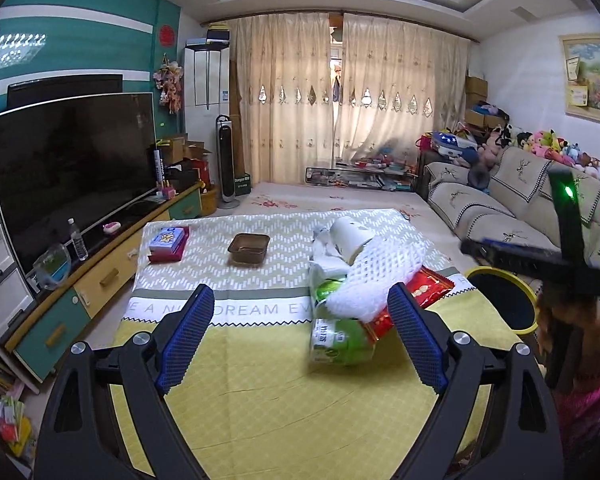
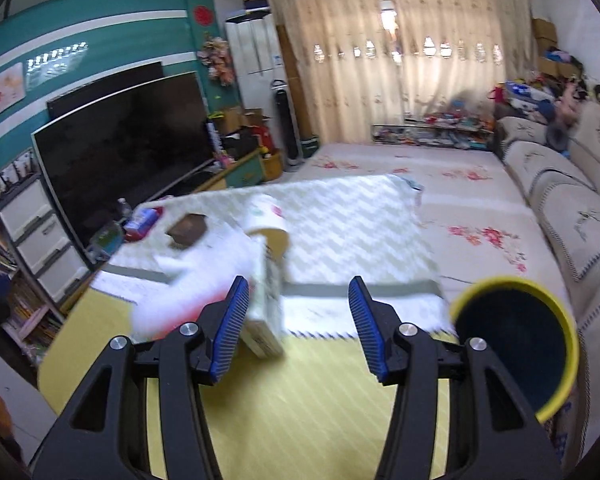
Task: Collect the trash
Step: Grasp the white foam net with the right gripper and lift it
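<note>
Both our tongs, left gripper (image 1: 302, 340) and right gripper (image 2: 296, 328), hang open and empty; we'd grab the foam net (image 1: 376, 276) first, then the bin (image 2: 516, 344).

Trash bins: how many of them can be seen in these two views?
1: a yellow-rimmed bin stands at the right edge of the table, in front of the sofa. Others may be hidden outside the views.
</note>
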`<state>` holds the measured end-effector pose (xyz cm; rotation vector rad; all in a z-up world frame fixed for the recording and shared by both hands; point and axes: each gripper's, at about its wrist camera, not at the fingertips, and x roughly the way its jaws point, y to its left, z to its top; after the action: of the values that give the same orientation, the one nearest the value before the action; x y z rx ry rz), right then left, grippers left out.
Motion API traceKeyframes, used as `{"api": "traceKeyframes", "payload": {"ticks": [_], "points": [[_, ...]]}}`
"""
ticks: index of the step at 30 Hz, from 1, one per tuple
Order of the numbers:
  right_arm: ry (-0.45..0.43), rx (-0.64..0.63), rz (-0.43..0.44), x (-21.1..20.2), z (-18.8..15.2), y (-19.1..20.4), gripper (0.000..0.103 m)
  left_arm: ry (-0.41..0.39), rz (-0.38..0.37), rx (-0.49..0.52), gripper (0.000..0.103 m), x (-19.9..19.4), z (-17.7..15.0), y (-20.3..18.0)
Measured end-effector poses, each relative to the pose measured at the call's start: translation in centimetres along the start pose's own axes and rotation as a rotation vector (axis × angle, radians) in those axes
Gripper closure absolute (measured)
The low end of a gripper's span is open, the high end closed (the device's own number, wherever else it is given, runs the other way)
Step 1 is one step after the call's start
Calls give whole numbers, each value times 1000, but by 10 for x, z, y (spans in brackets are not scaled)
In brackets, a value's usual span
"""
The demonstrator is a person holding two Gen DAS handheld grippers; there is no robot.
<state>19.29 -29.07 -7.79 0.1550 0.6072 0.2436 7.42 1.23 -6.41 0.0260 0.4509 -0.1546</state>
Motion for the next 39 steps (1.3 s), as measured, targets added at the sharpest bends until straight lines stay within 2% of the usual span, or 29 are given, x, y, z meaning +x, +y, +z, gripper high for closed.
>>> {"api": "traceKeyframes", "payload": {"ticks": [7, 12, 15, 16, 17, 18, 24, 31, 39], "points": [[79, -2, 18, 43, 18, 21, 54, 13, 9, 0, 16, 8, 4, -3], [116, -20, 19, 60, 15, 32, 57, 21, 10, -11, 16, 11, 3, 1], [135, -32, 20, 66, 13, 37, 66, 25, 9, -19, 16, 12, 2, 2], [143, -36, 24, 68, 13, 39, 73, 27, 8, -20, 15, 13, 1, 3], [147, -38, 27, 69, 13, 40, 88, 28, 8, -20, 16, 13, 0, 4], [148, -41, 32, 69, 12, 41, 93, 29, 9, -20, 16, 14, 0, 4], [89, -36, 105, 51, 18, 51, 95, 35, 10, -26, 15, 15, -1, 5], [-20, -58, 191, 7, 34, 69, 96, 31, 8, -22, 15, 14, -2, 3], [-141, -83, 197, -45, 46, 71, 96, 26, -4, -14, 15, 11, -1, -1]]}}
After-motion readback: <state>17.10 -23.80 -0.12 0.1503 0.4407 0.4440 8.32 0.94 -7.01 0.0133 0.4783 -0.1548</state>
